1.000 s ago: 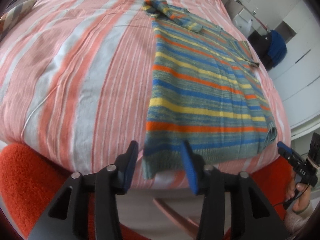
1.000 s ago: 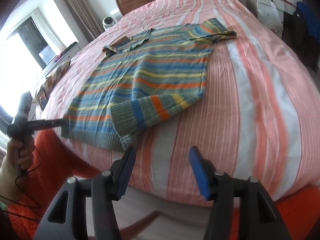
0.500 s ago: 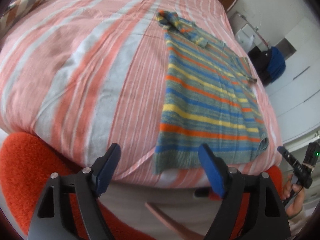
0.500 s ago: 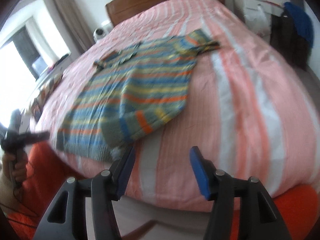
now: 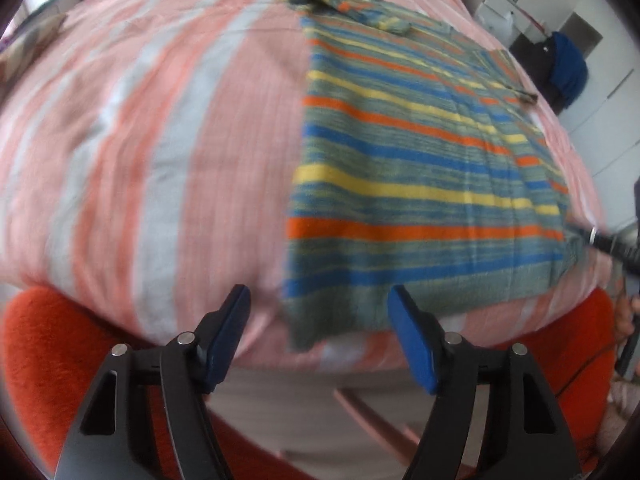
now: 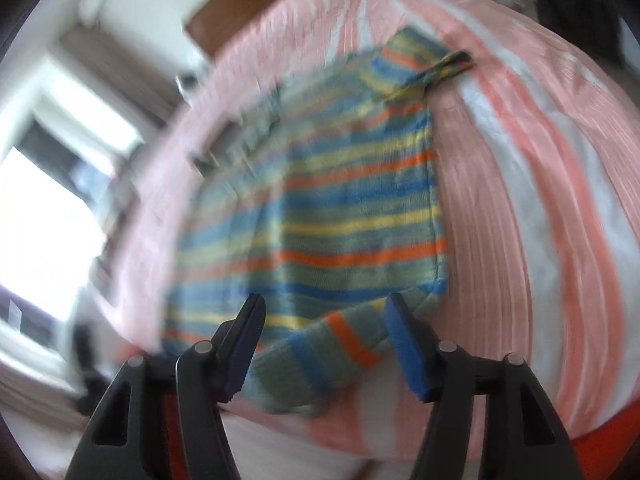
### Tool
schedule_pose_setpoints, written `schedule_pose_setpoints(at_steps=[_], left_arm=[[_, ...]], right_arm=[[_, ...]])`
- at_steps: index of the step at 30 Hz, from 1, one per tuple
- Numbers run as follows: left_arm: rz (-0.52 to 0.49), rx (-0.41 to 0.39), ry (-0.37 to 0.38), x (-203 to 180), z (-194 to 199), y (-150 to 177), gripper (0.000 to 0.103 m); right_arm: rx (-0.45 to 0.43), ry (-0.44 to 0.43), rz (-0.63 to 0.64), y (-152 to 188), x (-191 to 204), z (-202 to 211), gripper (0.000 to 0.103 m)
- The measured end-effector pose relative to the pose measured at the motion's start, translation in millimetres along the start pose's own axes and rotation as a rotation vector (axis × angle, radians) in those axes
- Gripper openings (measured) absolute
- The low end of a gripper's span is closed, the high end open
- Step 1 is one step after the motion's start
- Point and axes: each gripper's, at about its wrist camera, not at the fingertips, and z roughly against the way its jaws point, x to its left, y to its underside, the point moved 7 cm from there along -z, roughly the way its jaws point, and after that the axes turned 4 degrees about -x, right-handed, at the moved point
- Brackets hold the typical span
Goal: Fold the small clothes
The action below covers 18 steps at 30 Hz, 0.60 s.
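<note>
A small knitted sweater (image 5: pixel 420 152) with blue, yellow and orange stripes lies flat on the bed. One sleeve (image 6: pixel 320 356) is folded across its hem, and the other sleeve (image 5: pixel 340 4) is bunched at the far end. My left gripper (image 5: pixel 318 294) hangs over the near left hem corner. Its jaws are closing, wide apart, and the pads do not touch the cloth. My right gripper (image 6: pixel 325 302) is open just above the folded sleeve's cuff. In the left wrist view the right gripper (image 5: pixel 604 240) shows as a blurred black bar at the right hem corner.
The bed sheet (image 5: pixel 160 140) has pink and white stripes and rounds off at the near edge. An orange-red rug (image 5: pixel 48 360) lies below it. A wooden headboard (image 6: pixel 224 16) stands at the far end, a bright window (image 6: pixel 40 220) to the left. Dark clothes (image 5: pixel 568 68) hang beside the bed.
My left gripper's jaws spread much wider and it shifted left along the hem. My right gripper swung left and closer, from bare sheet to over the folded sleeve.
</note>
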Motion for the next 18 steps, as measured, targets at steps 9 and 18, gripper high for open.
schedule_pose_setpoints(at_steps=[9, 18], left_arm=[[0.037, 0.003, 0.04, 19, -4, -6, 0.075], [-0.034, 0.008, 0.053, -1, -6, -3, 0.003]], right_arm=[[0.014, 0.098, -0.06, 60, -68, 56, 0.047], [0.076, -0.332, -0.159, 61, -19, -10, 0.005]])
